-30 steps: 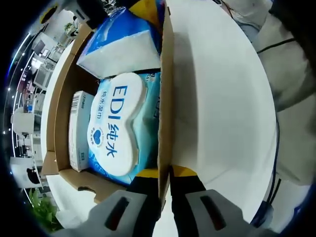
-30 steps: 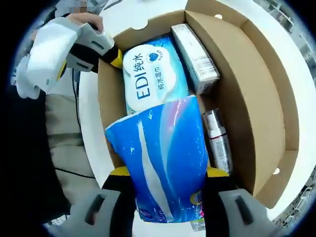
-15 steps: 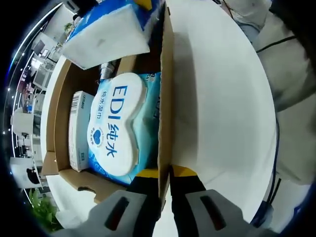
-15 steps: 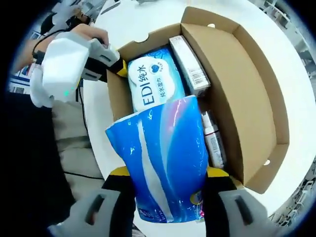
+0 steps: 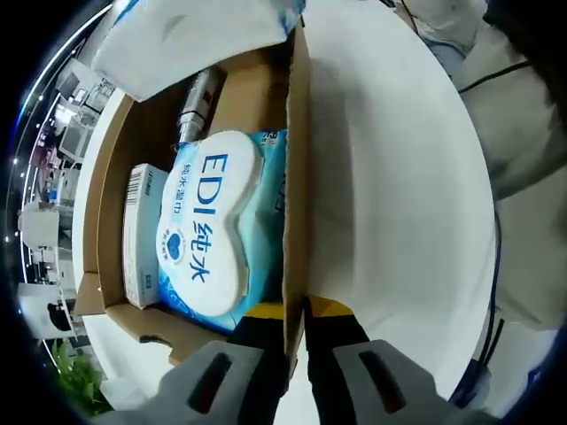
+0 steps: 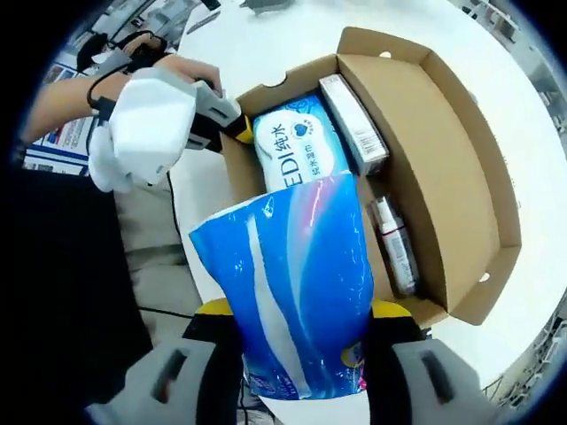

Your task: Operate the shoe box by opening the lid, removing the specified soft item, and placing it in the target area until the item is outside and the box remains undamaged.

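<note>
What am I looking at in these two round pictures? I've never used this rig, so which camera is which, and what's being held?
There is no robot: a person holds a two-jaw gripper in each hand, and each carries a fisheye camera looking along its jaws.

In the left gripper view, the left gripper is shut on the side wall of the open shoe box, steadying it on the white table.

In the right gripper view, the right gripper is shut on a blue soft pack, held above the box. The left gripper shows there at the box edge.

Inside the box lie a wet wipes pack, a small white carton and a tube.
</note>
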The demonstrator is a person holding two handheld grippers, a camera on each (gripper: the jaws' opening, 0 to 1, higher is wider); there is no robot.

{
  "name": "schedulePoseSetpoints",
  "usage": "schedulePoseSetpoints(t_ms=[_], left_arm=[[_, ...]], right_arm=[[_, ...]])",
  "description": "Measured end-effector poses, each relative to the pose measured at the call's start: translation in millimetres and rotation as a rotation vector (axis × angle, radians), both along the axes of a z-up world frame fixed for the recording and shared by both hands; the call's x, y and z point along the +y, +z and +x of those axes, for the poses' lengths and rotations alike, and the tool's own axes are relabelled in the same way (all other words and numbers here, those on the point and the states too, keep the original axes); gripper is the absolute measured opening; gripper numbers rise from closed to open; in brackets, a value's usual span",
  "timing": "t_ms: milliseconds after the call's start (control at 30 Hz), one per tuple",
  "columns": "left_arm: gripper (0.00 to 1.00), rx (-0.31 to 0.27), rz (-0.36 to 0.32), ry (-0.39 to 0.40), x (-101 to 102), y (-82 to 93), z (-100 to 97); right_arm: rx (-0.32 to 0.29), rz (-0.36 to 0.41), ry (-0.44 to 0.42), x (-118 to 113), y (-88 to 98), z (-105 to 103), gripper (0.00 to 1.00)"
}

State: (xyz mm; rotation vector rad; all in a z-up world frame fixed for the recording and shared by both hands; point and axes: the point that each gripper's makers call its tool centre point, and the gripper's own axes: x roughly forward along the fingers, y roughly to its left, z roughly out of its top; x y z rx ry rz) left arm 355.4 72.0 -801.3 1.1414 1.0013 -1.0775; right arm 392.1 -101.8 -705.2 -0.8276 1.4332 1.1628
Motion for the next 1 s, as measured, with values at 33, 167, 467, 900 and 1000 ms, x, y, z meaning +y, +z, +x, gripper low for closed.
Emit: schedulePoseSetpoints(t_ms=[33, 167, 467, 900, 1000], left_arm=[[0.04, 0.0, 0.0, 0.0, 0.0, 0.2, -0.1], [0.04, -0.001, 0.0, -0.001, -0.1, -0.1, 0.1], [0.04, 0.002, 0.002, 0.0, 0.3, -0.3, 0.0], [0.04, 0.001, 0.003, 0.002, 0.7, -0.7, 0.0], [0.04, 0.0, 0.003, 0.002, 0.8, -0.6, 0.1]], right_arm=[[-0.004, 0.001, 0.002, -0.1, 0.7, 0.3, 0.51], [-0.022, -0.008, 0.022, -2.2, 6.5, 0.5, 0.51], [-0.037, -0.025, 0.044, -8.2, 11.6, 1.6, 0.51], [-0.045, -0.021, 0.043, -13.2, 10.1, 0.8, 0.51], [-0.053, -0.025, 0.052, -16.4, 10.2, 1.5, 0.51]])
